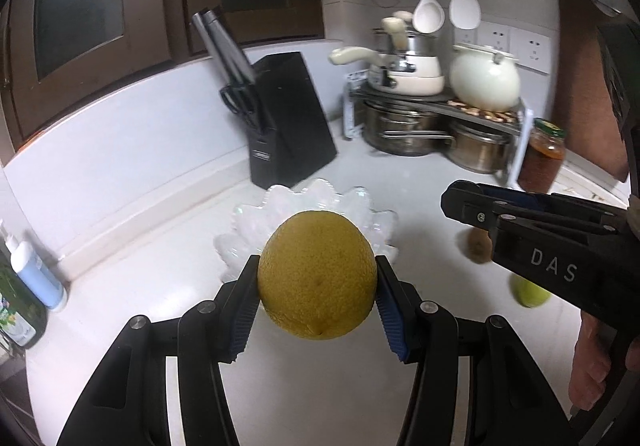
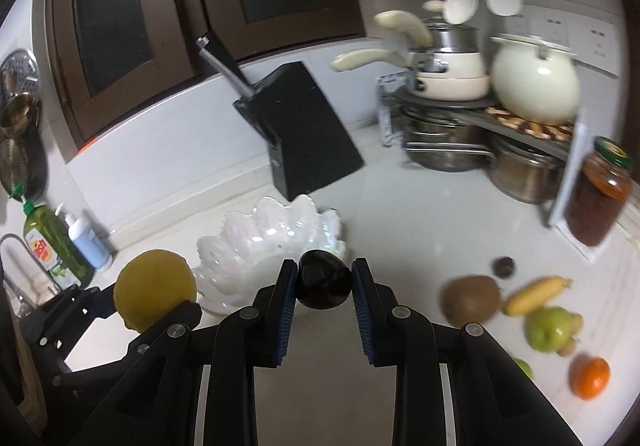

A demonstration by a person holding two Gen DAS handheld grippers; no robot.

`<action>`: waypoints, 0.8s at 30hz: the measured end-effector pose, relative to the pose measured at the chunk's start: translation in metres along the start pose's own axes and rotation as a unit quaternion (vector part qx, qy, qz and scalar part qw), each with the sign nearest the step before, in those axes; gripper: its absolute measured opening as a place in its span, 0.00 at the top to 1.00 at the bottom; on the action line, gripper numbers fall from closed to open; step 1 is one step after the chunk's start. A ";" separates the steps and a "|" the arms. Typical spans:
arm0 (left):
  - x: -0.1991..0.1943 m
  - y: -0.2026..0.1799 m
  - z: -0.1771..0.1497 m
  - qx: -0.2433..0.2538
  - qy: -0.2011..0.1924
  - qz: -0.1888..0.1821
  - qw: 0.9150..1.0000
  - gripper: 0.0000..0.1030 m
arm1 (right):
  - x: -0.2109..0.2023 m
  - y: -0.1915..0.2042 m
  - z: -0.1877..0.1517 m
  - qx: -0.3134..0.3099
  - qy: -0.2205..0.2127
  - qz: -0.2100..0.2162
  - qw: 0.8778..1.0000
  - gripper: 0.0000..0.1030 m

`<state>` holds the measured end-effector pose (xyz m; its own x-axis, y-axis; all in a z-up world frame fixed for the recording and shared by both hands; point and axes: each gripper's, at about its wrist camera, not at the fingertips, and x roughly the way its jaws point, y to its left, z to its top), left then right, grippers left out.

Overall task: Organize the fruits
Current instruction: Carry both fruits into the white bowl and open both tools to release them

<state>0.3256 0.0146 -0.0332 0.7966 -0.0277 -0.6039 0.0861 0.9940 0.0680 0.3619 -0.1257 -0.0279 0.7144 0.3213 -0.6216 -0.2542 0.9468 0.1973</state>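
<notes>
My left gripper [image 1: 317, 278] is shut on a large yellow lemon [image 1: 317, 272] and holds it above the counter, just in front of a white scalloped bowl [image 1: 356, 208]. My right gripper [image 2: 324, 280] is shut on a dark plum [image 2: 325, 279], held near the bowl [image 2: 264, 242]. The lemon in the left gripper also shows in the right wrist view [image 2: 154, 288], left of the bowl. The right gripper shows in the left wrist view [image 1: 452, 202] from the side. The bowl looks empty.
Loose fruit lies on the counter at the right: kiwi [image 2: 472, 298], small dark plum [image 2: 504, 267], banana [image 2: 536, 295], green apple [image 2: 549, 322], orange [image 2: 591, 376]. A black knife block [image 2: 304, 134], pot rack [image 2: 480, 126], jar [image 2: 598, 194] and soap bottles [image 2: 64, 246] stand behind.
</notes>
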 end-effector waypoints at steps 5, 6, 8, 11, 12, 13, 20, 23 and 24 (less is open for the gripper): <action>0.024 0.019 0.006 -0.005 0.011 0.007 1.000 0.48 | 0.032 0.015 0.013 -0.018 0.017 0.016 1.000 0.72; 0.030 0.022 0.006 -0.004 0.014 0.010 1.000 0.48 | 0.038 0.017 0.015 -0.022 0.021 0.016 0.999 0.72; 0.040 0.027 0.007 -0.004 0.018 0.011 1.000 0.48 | 0.051 0.022 0.018 -0.032 0.031 0.018 0.999 0.72; 0.054 0.032 0.006 -0.002 0.026 0.014 1.000 0.48 | 0.070 0.027 0.021 -0.043 0.049 0.017 0.998 0.72; 0.060 0.033 0.005 0.001 0.030 0.016 0.999 0.48 | 0.076 0.028 0.022 -0.047 0.054 0.016 0.997 0.72; 0.065 0.034 0.005 0.001 0.033 0.015 0.999 0.48 | 0.084 0.029 0.023 -0.052 0.061 0.016 0.997 0.72; 0.098 0.036 0.005 0.006 0.064 -0.003 0.998 0.48 | 0.117 0.033 0.026 -0.081 0.108 0.016 0.991 0.72; 0.109 0.036 0.005 0.011 0.078 -0.012 0.997 0.48 | 0.127 0.034 0.026 -0.091 0.125 0.017 0.988 0.72; 0.112 0.036 0.005 0.010 0.082 -0.015 0.996 0.48 | 0.130 0.034 0.026 -0.094 0.129 0.016 0.987 0.72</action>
<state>0.4210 0.0471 -0.0939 0.6851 -0.0382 -0.7275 0.1221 0.9905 0.0629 0.4630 -0.0512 -0.0822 0.5197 0.3130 -0.7949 -0.4077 0.9086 0.0912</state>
